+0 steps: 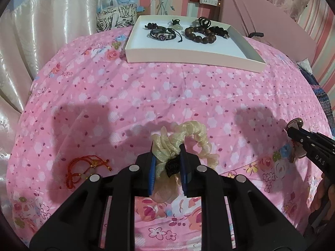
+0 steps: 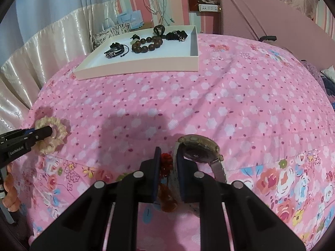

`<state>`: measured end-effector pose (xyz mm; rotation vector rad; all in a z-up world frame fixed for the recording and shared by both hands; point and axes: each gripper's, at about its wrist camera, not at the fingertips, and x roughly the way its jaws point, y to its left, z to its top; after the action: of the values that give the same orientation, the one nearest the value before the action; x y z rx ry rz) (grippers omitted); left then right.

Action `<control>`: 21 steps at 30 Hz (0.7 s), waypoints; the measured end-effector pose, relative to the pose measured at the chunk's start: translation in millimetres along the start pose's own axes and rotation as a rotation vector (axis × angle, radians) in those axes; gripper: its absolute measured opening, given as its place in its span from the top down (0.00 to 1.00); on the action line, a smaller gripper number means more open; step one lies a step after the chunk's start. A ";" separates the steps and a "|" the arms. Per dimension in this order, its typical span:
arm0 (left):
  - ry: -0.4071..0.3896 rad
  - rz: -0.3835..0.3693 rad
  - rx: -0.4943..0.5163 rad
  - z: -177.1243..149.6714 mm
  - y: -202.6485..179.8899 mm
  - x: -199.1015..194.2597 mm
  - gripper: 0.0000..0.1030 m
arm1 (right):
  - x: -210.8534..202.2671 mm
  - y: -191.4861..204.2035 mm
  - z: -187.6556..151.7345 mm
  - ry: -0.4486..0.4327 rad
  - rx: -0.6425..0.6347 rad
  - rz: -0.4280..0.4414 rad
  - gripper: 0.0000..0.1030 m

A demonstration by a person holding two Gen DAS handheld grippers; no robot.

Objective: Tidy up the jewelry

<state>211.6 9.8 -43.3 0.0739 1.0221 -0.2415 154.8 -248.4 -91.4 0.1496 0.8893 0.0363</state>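
Note:
My left gripper (image 1: 167, 152) is shut on a cream scrunchie (image 1: 188, 138) just above the pink bedspread; it also shows in the right wrist view (image 2: 51, 136). My right gripper (image 2: 167, 156) is shut on a wristwatch (image 2: 199, 148), with a red tasselled charm (image 2: 166, 159) between the fingers; in the left wrist view it sits at the right edge (image 1: 295, 129). A white tray (image 1: 188, 51) at the far side holds a wooden bead bracelet (image 1: 200, 34), a black cord bracelet (image 1: 162, 34) and other dark pieces. A red cord bracelet (image 1: 83, 167) lies on the bed left of my left gripper.
A pink headboard panel (image 1: 272, 14) rises at the back right. Satin curtains (image 1: 41, 31) hang along the left. Gift bags (image 1: 117, 10) stand behind the tray. The flowered bedspread (image 2: 230, 96) spreads between the grippers and the tray.

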 end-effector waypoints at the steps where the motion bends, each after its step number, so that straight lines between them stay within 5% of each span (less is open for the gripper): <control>1: -0.002 0.000 0.001 0.6 -0.1 -1.4 0.83 | -0.1 0.1 0.9 -0.001 -0.001 0.001 0.86; 21: -0.014 -0.003 0.017 5.4 -2.8 -10.3 0.83 | -2.2 -7.1 7.5 0.015 0.046 0.083 0.86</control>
<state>210.3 7.9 -31.6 0.0861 1.0060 -0.2528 159.0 -256.6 -86.1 0.2291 0.8988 0.0947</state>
